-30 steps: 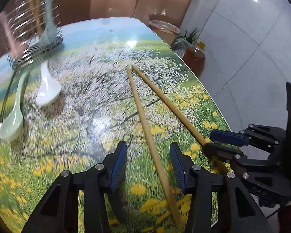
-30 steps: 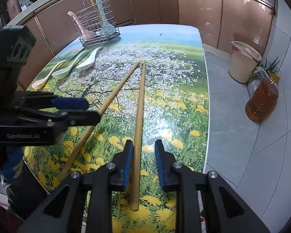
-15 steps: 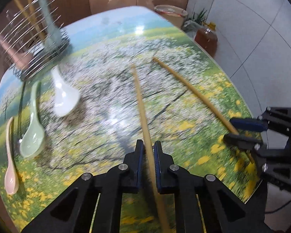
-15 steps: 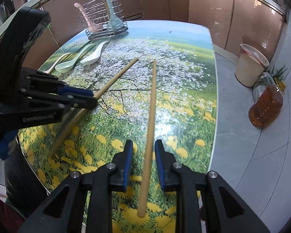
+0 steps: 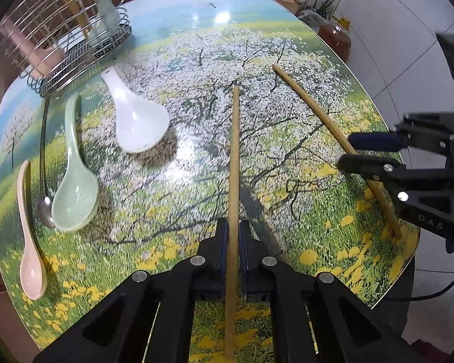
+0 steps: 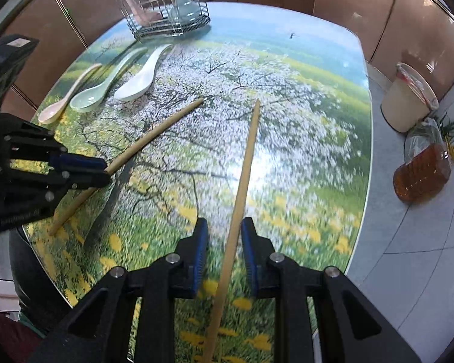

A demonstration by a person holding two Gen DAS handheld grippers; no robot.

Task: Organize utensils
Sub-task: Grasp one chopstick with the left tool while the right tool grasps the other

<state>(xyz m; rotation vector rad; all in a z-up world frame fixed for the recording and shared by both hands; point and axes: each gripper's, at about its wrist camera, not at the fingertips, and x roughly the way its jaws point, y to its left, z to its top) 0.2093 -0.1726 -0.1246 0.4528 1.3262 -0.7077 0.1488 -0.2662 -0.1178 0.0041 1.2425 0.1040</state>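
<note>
On the flowered table (image 5: 287, 45), spoons (image 5: 139, 121) lie left; each hand-held gripper (image 5: 233, 239) (image 6: 224, 236) clamps a chopstick (image 5: 234, 163) (image 6: 245, 169).

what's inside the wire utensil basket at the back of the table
The round wire utensil basket holds a pale blue-green spoon, a pink spoon and wooden chopsticks, all handles up. Their lower ends are blurred behind the wires.

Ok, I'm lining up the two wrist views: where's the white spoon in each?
Left wrist: white spoon upper left of centre, right of the green spoon.
Right wrist: white spoon upper left, again right of the green spoon.
Shared landmark: wire rack beyond its handle.
</note>
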